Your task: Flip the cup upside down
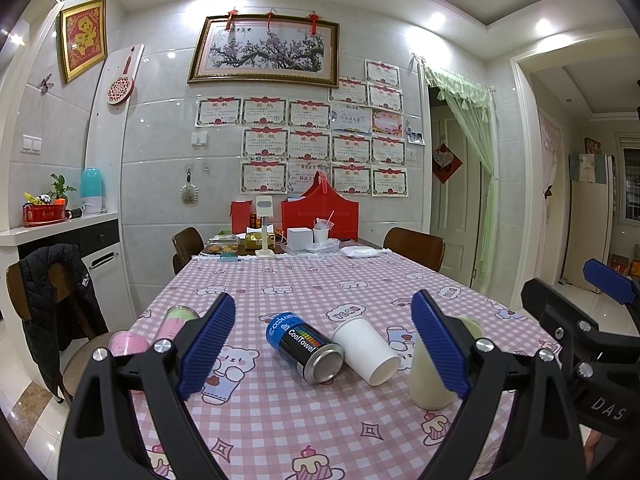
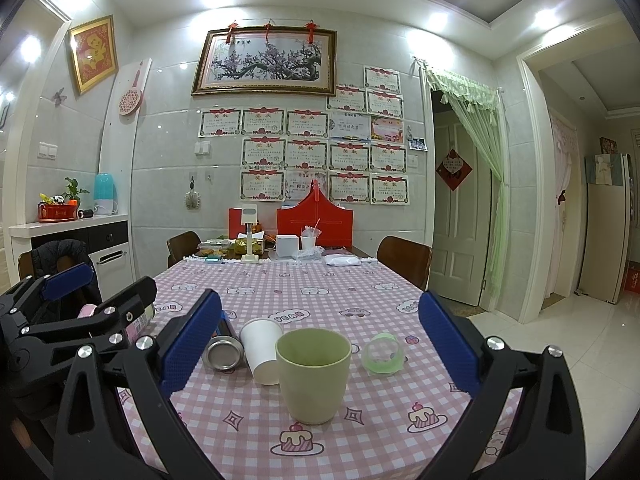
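Observation:
A pale green cup (image 2: 313, 374) stands upright, mouth up, on the pink checked tablecloth (image 2: 320, 292), centred between my right gripper's open fingers. My right gripper (image 2: 320, 348) is open and empty, its blue pads either side of the cup and apart from it. In the left wrist view the same cup (image 1: 430, 376) stands partly hidden behind the right-hand pad. My left gripper (image 1: 324, 344) is open and empty above the table, facing a lying can and a lying paper cup.
A black and blue can (image 1: 306, 346) and a white paper cup (image 1: 366, 350) lie on their sides left of the green cup. A small clear green jar (image 2: 383, 354) lies to its right. Pink containers (image 1: 128, 344) stand at the left edge. Boxes, chairs at the far end.

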